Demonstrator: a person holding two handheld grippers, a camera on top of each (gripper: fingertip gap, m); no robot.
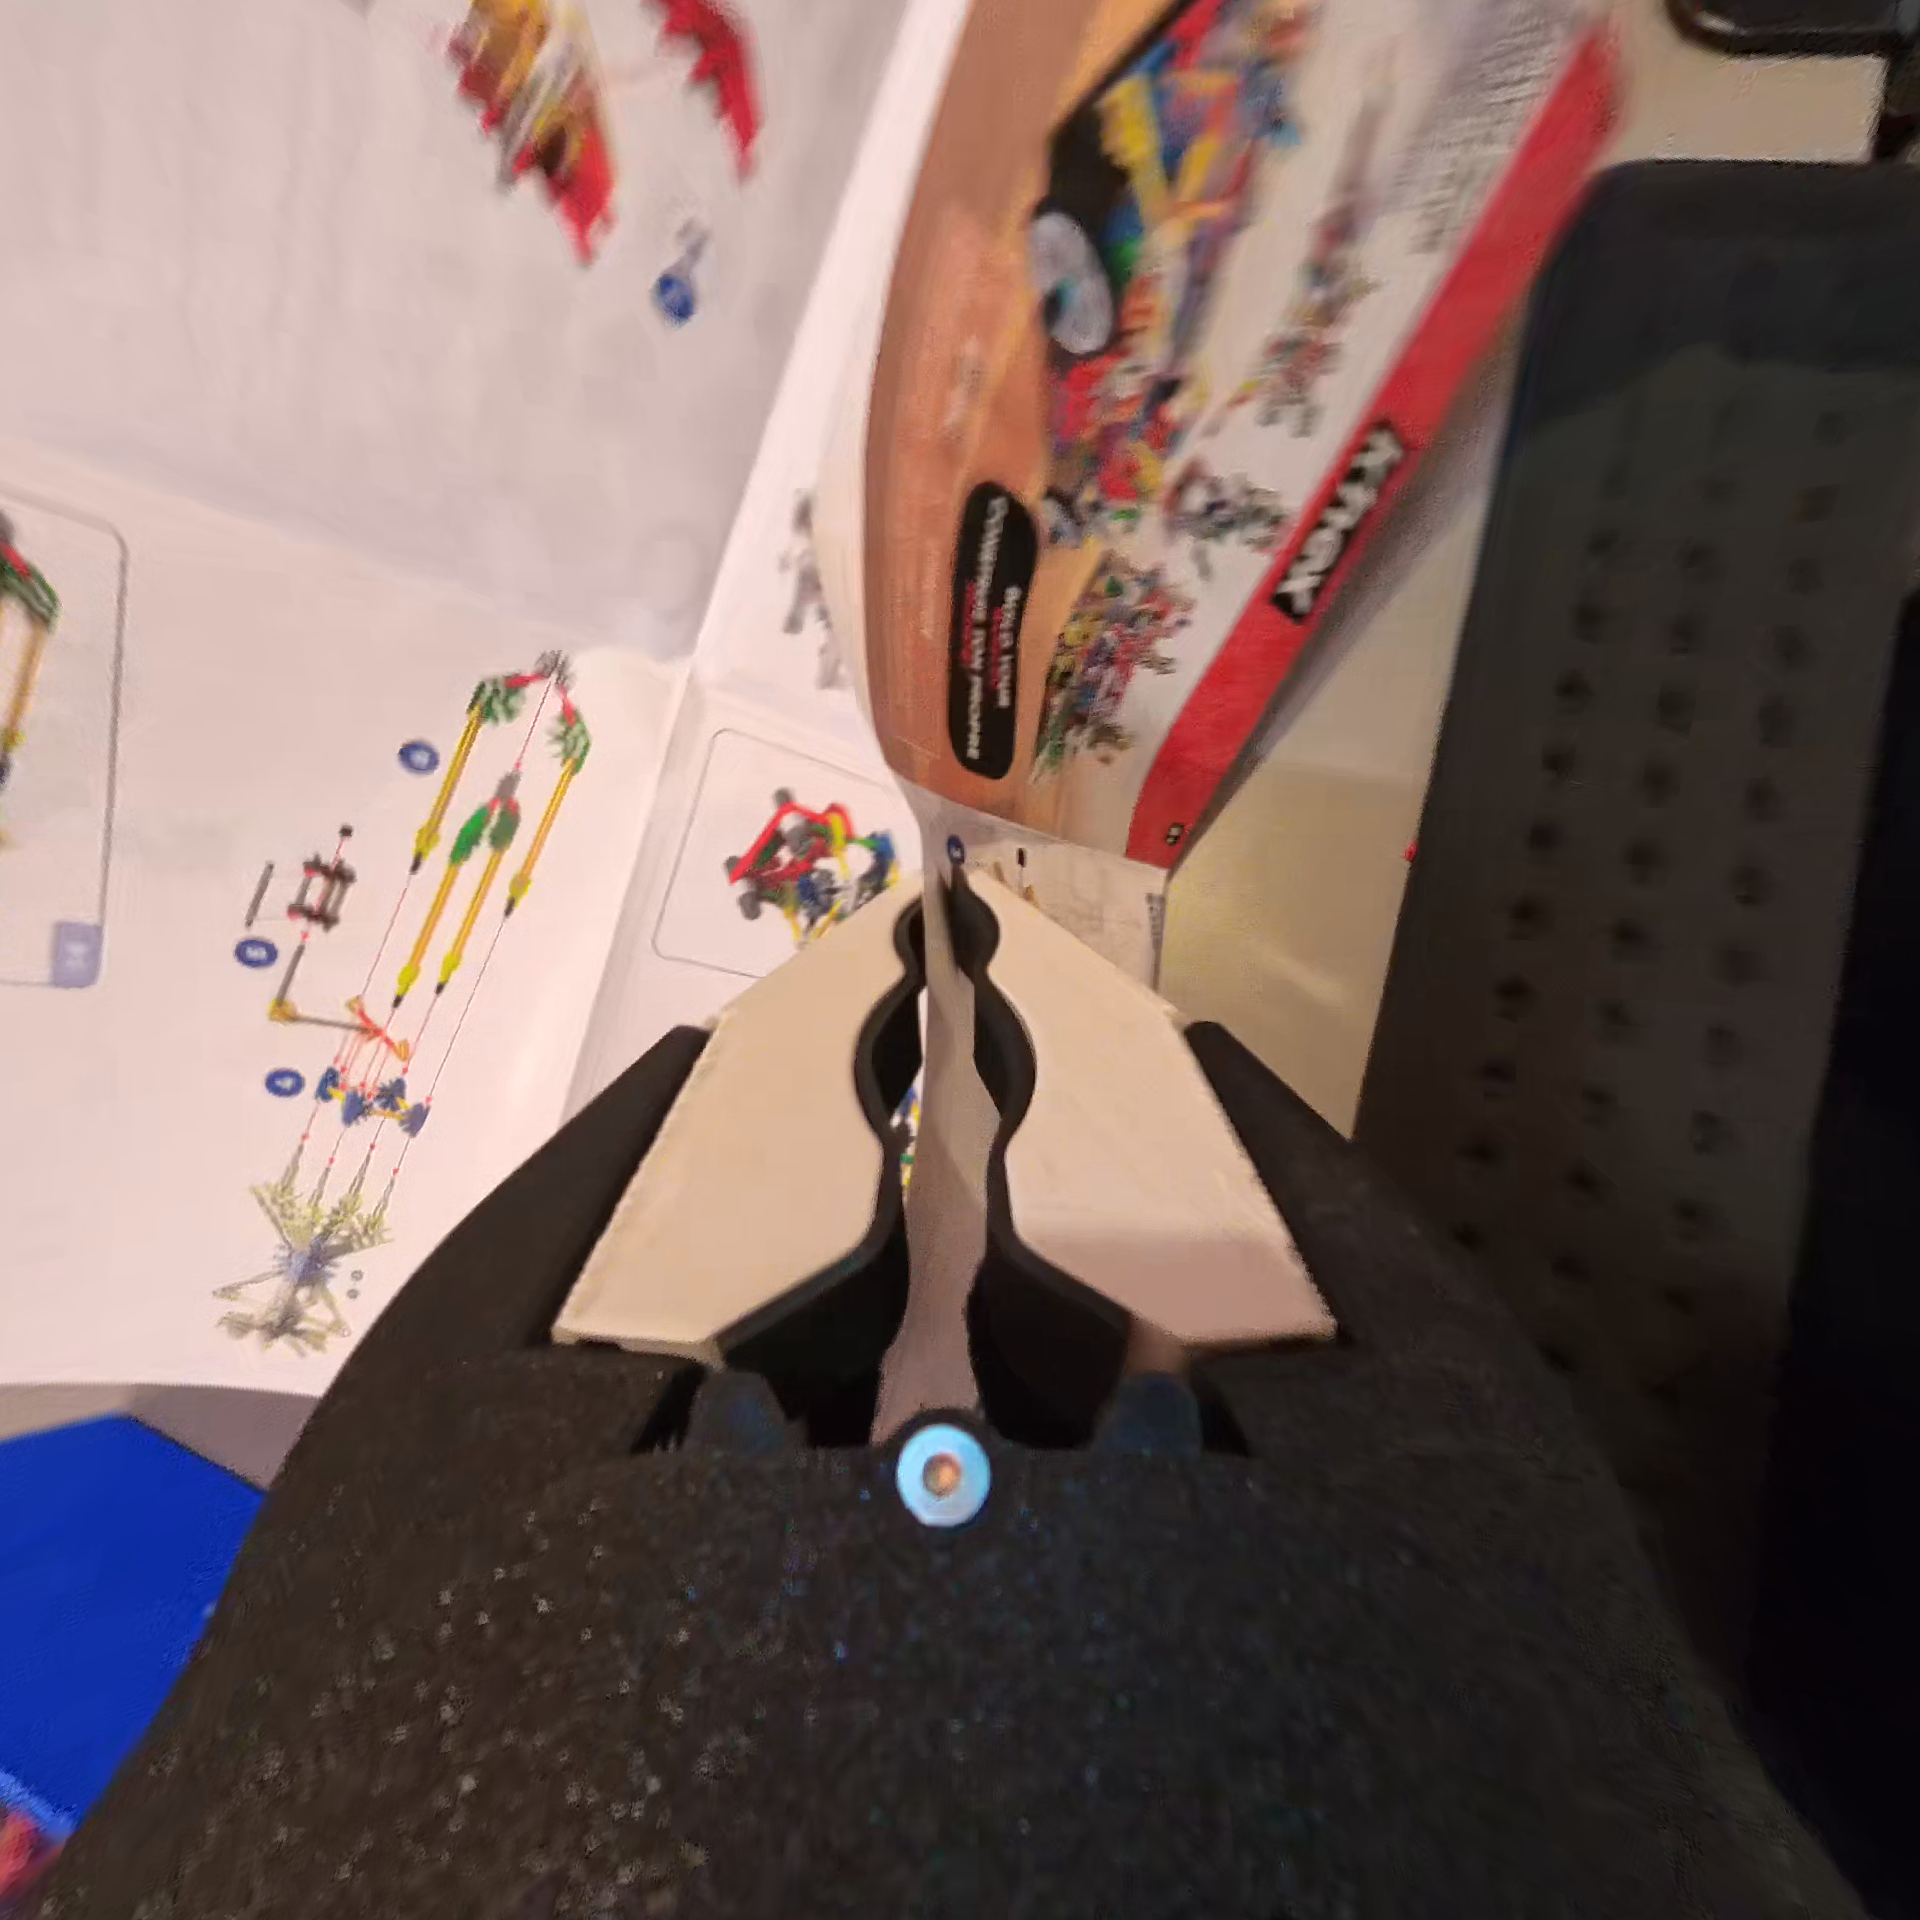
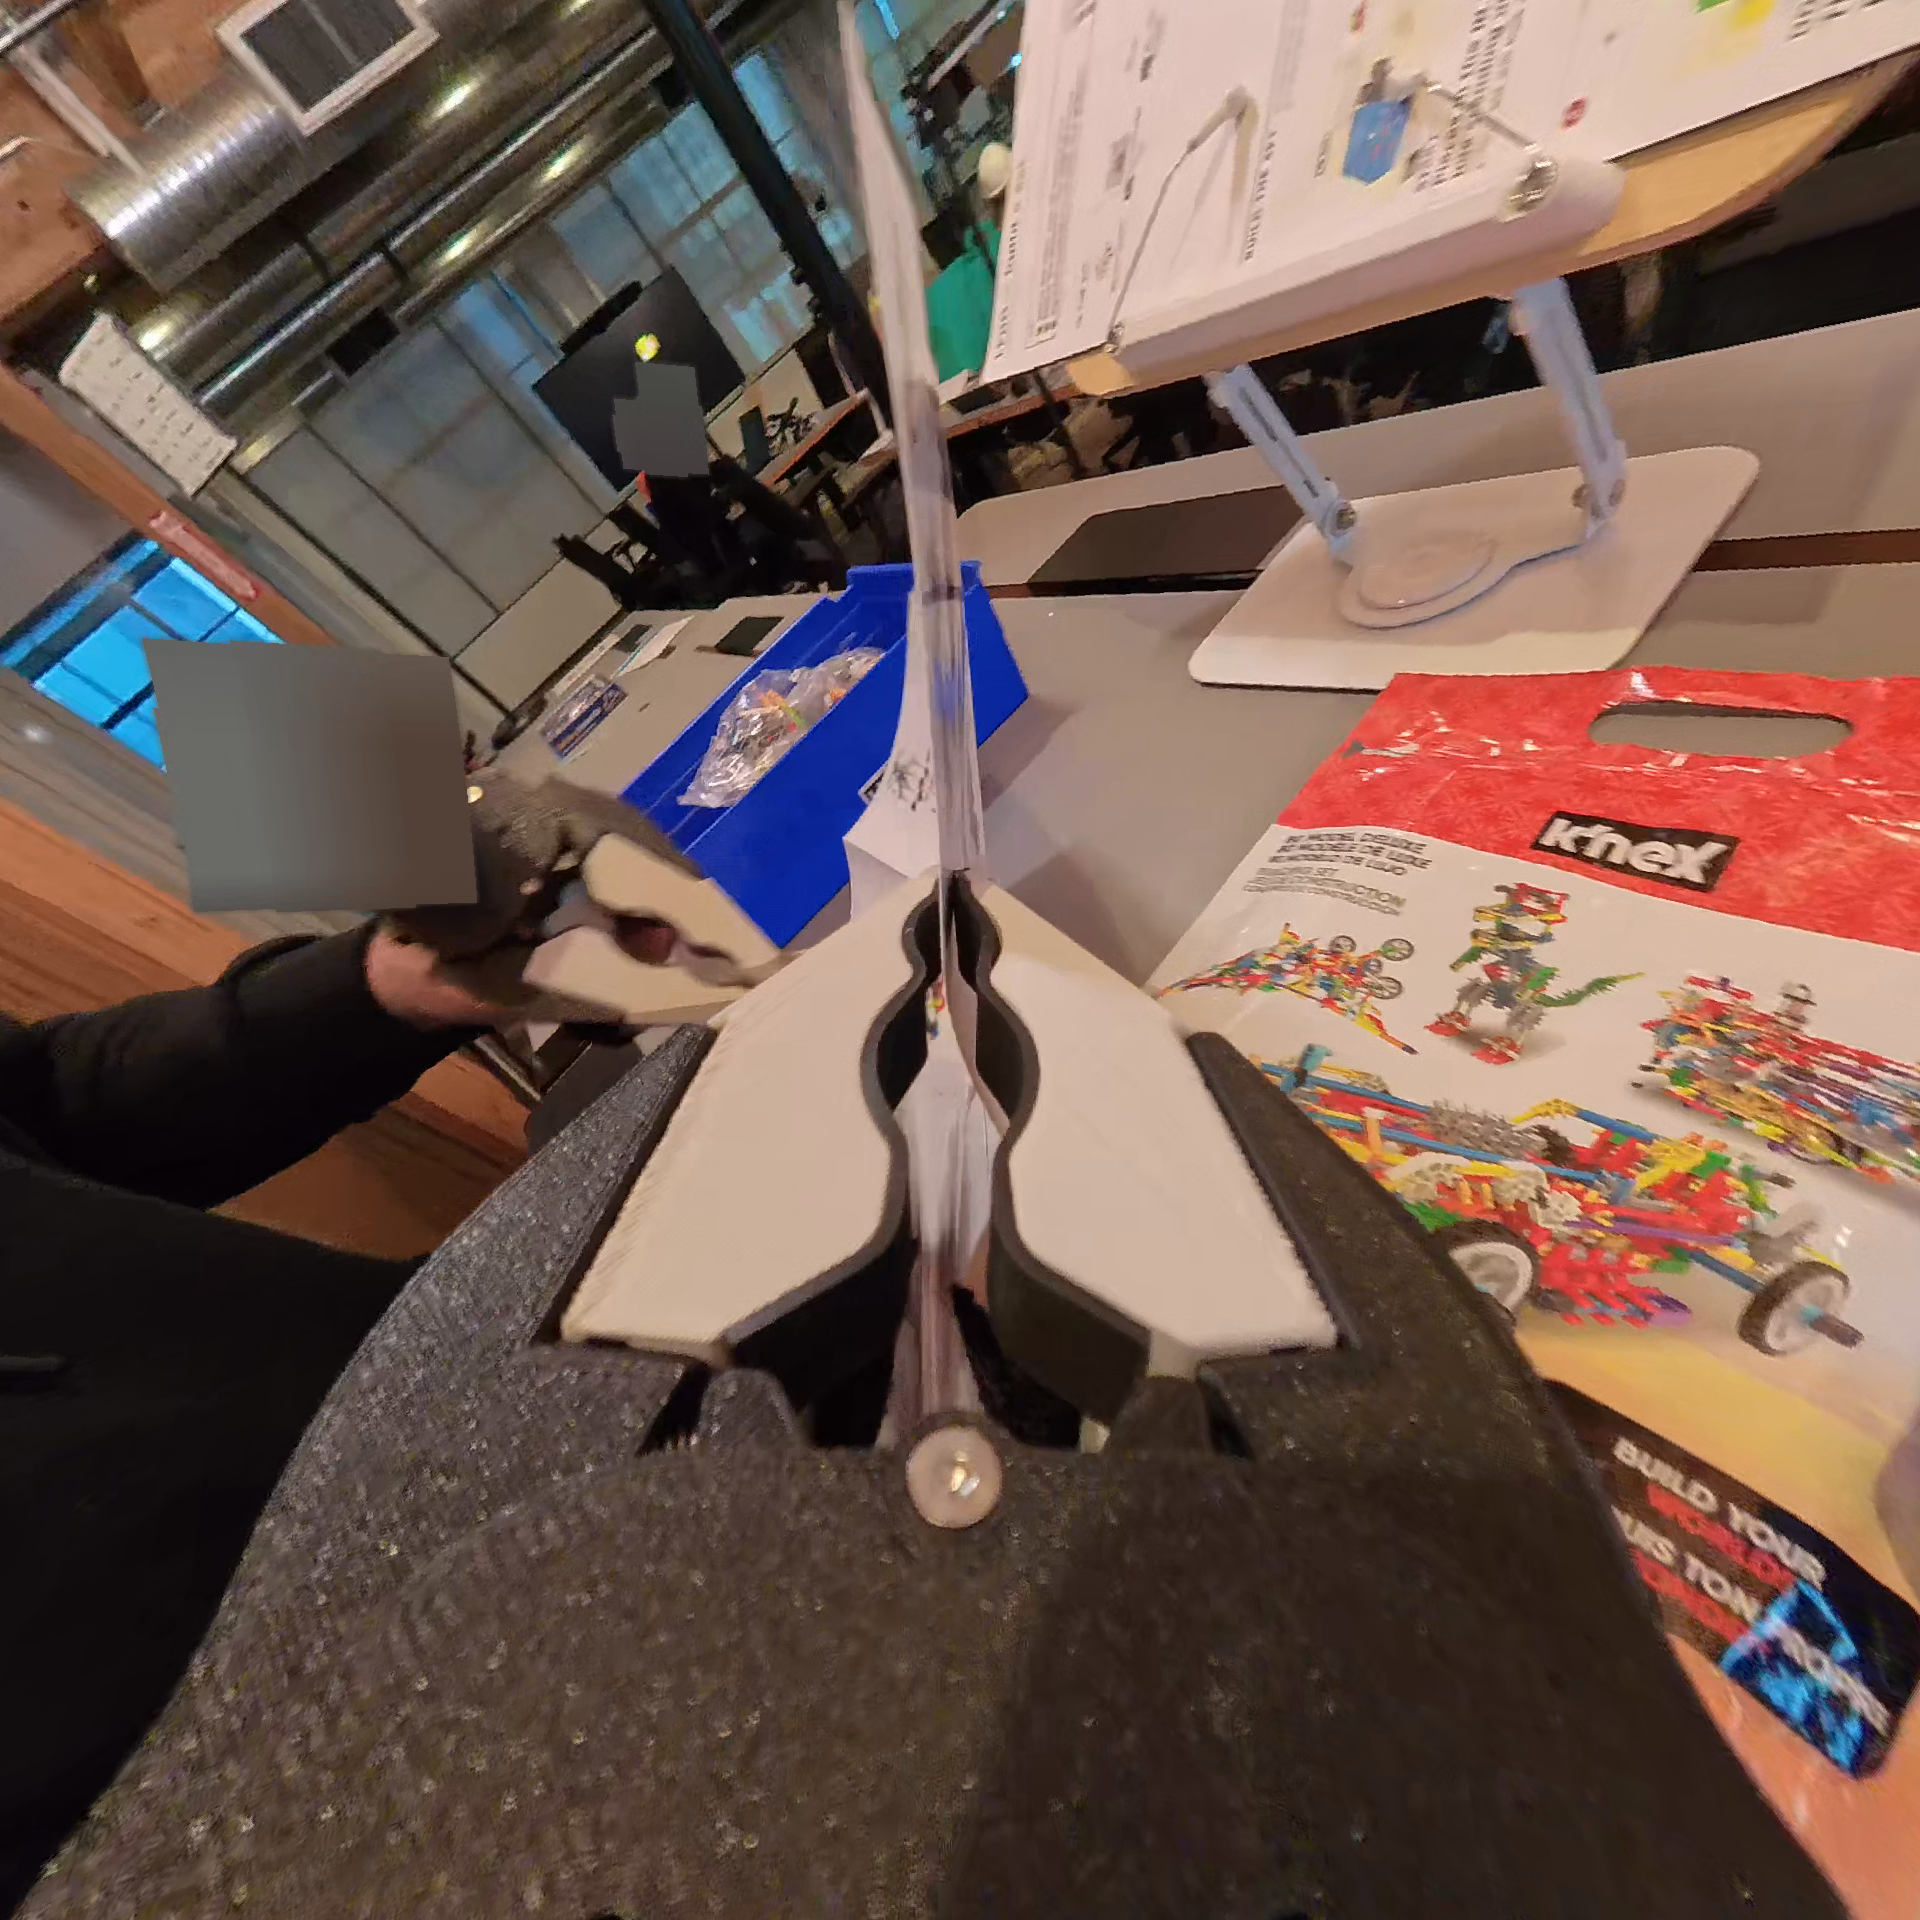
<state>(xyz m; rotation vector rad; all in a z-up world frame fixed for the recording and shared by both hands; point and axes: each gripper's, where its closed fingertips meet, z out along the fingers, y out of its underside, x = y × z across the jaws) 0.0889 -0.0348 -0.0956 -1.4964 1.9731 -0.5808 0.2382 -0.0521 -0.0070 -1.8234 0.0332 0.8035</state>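
Note:
A paper instruction booklet with coloured building diagrams (image 1: 416, 883) is held up between both grippers. My left gripper (image 1: 943, 906) is shut on a thin sheet of it; the sheet rises from the pads to the curved colourful cover (image 1: 1143, 468). My right gripper (image 2: 948, 904) is shut on the booklet's edge (image 2: 925, 520), which stands up edge-on in front of it. In the right wrist view the left gripper (image 2: 644, 935), held by a hand in a dark sleeve, reaches in from the left, its tips hidden behind my right finger.
A red and white toy-set bag (image 2: 1558, 1039) lies flat on the grey table (image 2: 1122, 748) at the right. A blue bin (image 2: 831, 790) holds a clear bag of parts (image 2: 774, 717). A white stand (image 2: 1455, 582) carries printed sheets. A dark dotted surface (image 1: 1683, 727) is at the right. Some 20 cm of space lies between my two pairs of fingers.

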